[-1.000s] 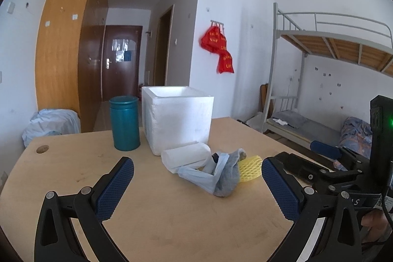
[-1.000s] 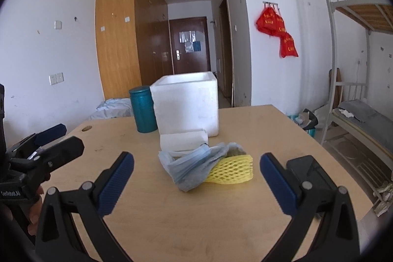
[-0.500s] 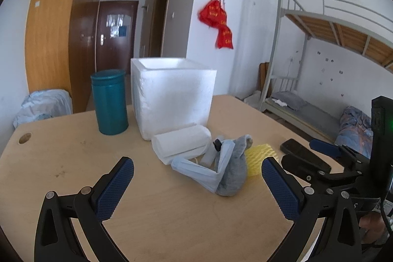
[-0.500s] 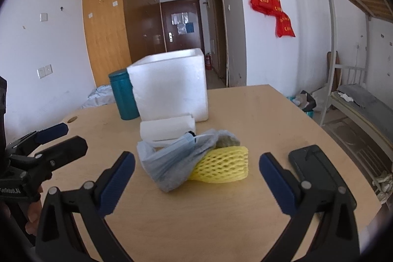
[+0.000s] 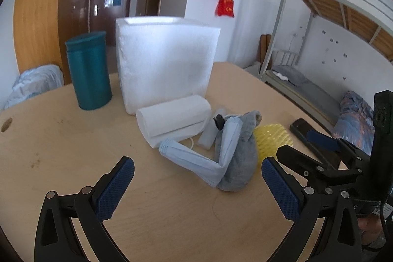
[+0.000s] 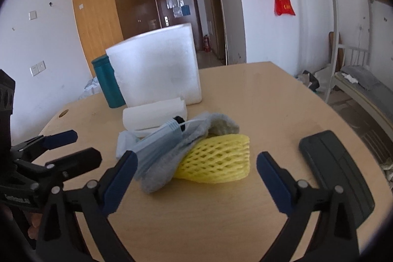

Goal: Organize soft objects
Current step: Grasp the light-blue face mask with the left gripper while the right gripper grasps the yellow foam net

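A pile of soft things lies mid-table: a light blue face mask [image 5: 201, 158], a grey sock [image 5: 239, 161], a yellow foam net [image 6: 218, 158] and a white paper roll [image 5: 174, 120]. Behind them stands a white foam box [image 5: 164, 60]. My left gripper [image 5: 197, 186] is open and empty, just in front of the mask and sock. My right gripper [image 6: 196, 178] is open and empty, its jaws either side of the yellow net and sock [image 6: 172, 163]. The mask [image 6: 159, 141] lies draped over the sock.
A teal canister [image 5: 88, 70] stands left of the foam box. A black phone [image 6: 336, 171] lies on the wooden table [image 5: 61, 139] at the right. A bunk bed [image 5: 331, 16] stands beyond the table's right edge.
Both grippers have moved forward and lower toward the pile, which looks larger and closer now. Both stay open.
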A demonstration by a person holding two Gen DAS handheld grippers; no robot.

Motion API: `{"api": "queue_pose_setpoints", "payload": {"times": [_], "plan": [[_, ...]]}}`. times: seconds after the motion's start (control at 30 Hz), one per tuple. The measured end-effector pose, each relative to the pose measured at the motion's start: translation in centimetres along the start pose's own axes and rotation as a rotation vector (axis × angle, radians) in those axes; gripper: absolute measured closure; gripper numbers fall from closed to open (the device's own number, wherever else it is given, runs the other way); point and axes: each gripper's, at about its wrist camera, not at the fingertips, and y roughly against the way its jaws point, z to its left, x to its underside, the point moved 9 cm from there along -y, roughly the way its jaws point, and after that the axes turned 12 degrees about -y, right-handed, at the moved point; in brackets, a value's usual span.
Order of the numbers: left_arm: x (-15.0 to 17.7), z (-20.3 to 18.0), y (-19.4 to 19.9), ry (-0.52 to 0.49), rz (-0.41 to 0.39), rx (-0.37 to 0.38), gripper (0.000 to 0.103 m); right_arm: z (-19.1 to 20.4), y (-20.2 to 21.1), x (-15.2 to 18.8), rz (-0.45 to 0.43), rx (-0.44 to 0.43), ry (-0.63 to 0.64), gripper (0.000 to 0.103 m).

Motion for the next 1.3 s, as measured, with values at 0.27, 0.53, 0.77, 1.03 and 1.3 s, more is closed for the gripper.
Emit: {"api": "queue_pose_setpoints", "payload": {"times": [0.27,0.53,0.77,1.03,1.3], "plan": [[0.7,0.6,-2.9,0.038,0.066,0.031,0.000,-1.1,-2.0,0.4,0.047,0.025,-0.011,0.009],[0.5,0.1,-4.8,0.031,0.113,0.045,0.001,-2.2,-2.8,0.9,0.120,0.072,-0.015,0.012],[1.0,0.1,-6.4,0.041,0.165,0.059,0.006,-2.7,-3.8,1.6,0.190,0.094,-0.016,0.017],[1.7,0.0,-6.9,0.056,0.197,0.075,0.016,-3.8,-3.9,2.1,0.226,0.088,-0.050,0.025],[2.0,-0.6,-7.2,0.035,0.206,0.065,0.031,-3.8,-4.1,2.7,0.249,0.058,-0.068,0.037]]}}
